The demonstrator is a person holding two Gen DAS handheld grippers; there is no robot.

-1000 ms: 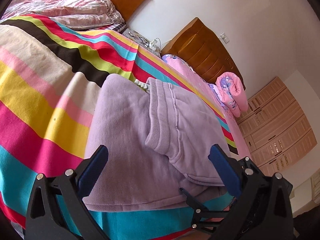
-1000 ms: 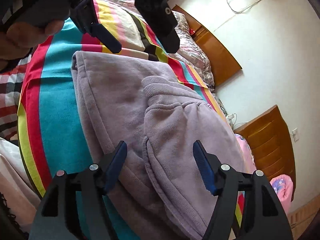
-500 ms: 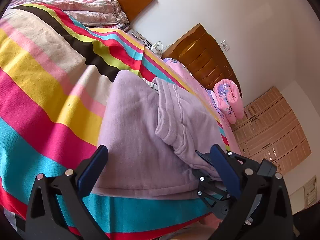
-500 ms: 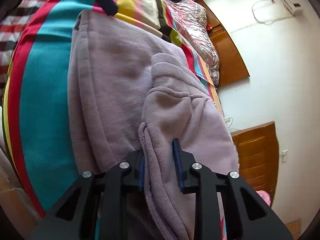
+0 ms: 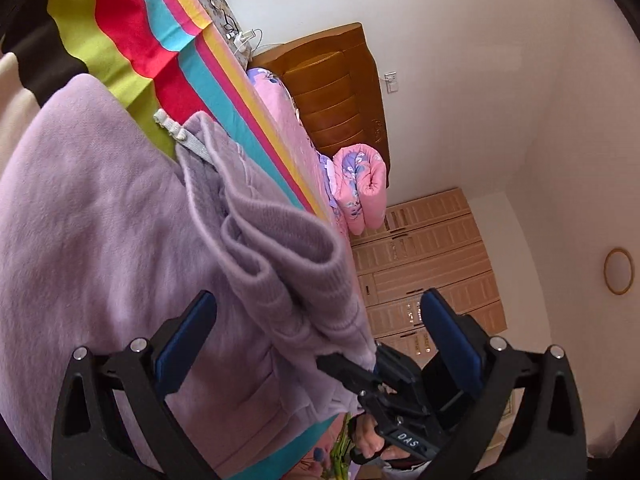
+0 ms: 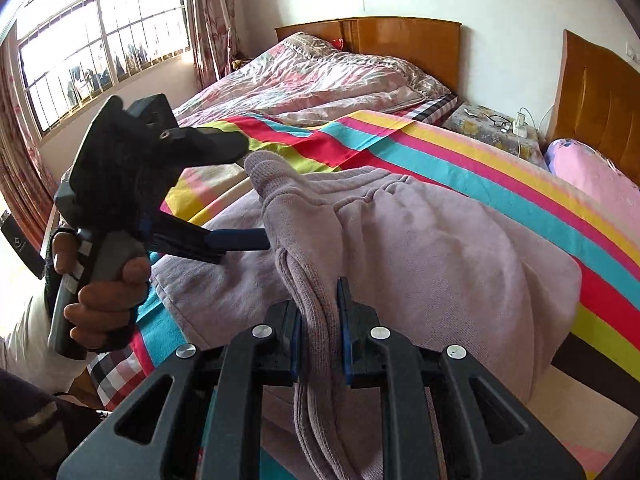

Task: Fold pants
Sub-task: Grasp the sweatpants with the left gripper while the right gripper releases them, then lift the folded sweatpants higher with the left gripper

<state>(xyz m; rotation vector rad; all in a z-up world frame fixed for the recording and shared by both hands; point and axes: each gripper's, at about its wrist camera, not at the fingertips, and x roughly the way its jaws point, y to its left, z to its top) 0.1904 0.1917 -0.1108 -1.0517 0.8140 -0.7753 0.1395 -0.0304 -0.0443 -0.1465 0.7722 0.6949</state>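
Two wooden headboards (image 5: 340,92) back the left-wrist view, where one pair of lilac pants (image 5: 100,240) lies on the striped bedspread (image 5: 132,28), the left tool (image 5: 316,332) gaping around its cuffs. Right-wrist view: the right tool (image 6: 319,320), having just closed, pinches the ribbed cuffs (image 6: 312,288).

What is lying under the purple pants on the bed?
Under the purple pants lies a striped blanket, showing around their edges in teal, pink, yellow and red bands. The part directly beneath them is covered, so nothing more can be seen there.
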